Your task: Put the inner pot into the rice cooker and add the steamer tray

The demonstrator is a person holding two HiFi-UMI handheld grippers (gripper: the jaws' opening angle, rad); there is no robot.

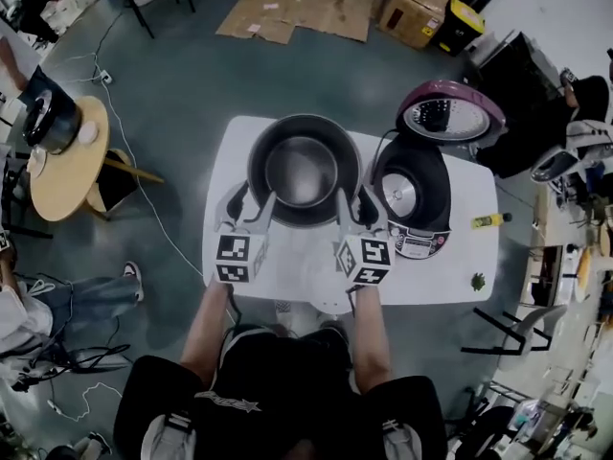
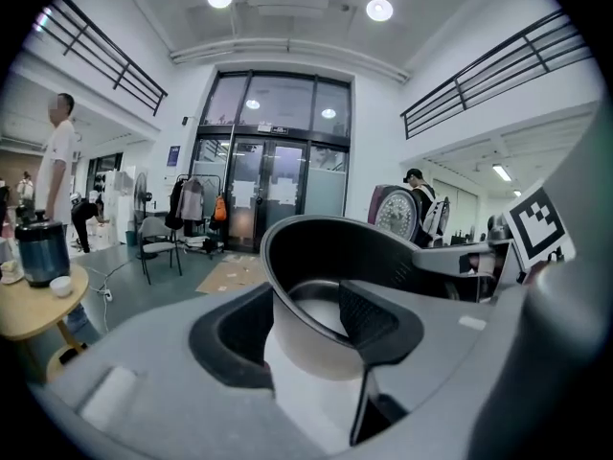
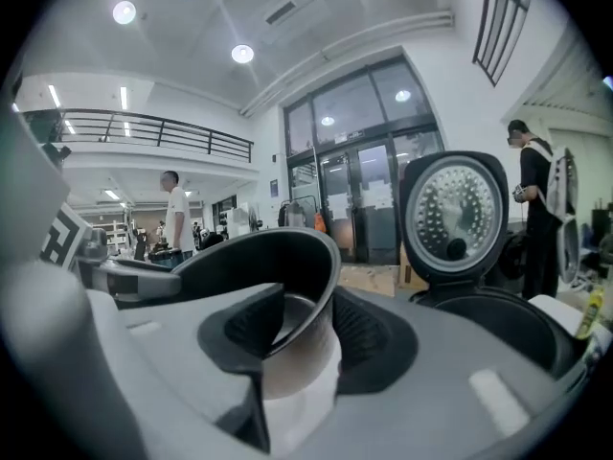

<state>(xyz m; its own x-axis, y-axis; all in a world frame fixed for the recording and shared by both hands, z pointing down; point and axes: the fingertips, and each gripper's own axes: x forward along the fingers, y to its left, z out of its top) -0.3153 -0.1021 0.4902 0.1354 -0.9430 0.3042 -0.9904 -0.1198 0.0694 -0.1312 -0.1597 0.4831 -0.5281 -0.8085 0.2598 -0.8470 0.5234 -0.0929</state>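
Seen from above: grey floor [image 1: 182,84] with flattened cardboard [image 1: 297,8] at the far side and a round wooden table [image 1: 67,175] off to the left. In the middle, a white counter [image 1: 460,257], with a person's two forearms reaching over its near edge. On the counter's right half, a black cooker [image 1: 414,199], open and showing its bare cavity, its round lid [image 1: 448,115] tipped up behind it. Just left of the cooker, over the counter's middle, a dark metal pot [image 1: 303,169], upright, mouth up, shiny inside, carried between both tools and not in the cooker. Left tongs [image 1: 251,202] clamped on the pot's left rim; from their own camera [image 2: 308,319], one pad inside the pot [image 2: 354,247] wall and one outside, pressed against it. Right tongs [image 1: 357,204] clamped likewise on the right rim; from their own camera [image 3: 311,329], pads on either side of the pot [image 3: 259,257] wall, with the cooker [image 3: 498,324] and raised lid [image 3: 455,214] close on the right. At the counter's right edge, a small yellow tube [image 1: 488,220] lying flat, and nearer the front a tiny green thing [image 1: 477,281], too small to make out.
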